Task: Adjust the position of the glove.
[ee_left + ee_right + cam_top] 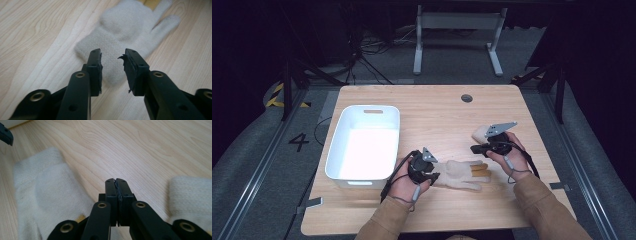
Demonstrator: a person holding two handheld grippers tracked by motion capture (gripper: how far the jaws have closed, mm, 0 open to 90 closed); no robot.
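Observation:
A cream knitted glove lies flat near the table's front, its fingers pointing right, with yellow patches at the fingertips. My left gripper stands open at the glove's cuff, one jaw to each side just above the ribbing. My right gripper hovers past the glove's fingers, shut with nothing between its jaws. A second cream glove lies just behind it, showing as a cuff at the right of the right gripper view. The first glove lies to the left there.
A white plastic bin sits on the left of the wooden table, close to my left hand. A round cable hole marks the far edge. The tip of the other gripper shows at the top left.

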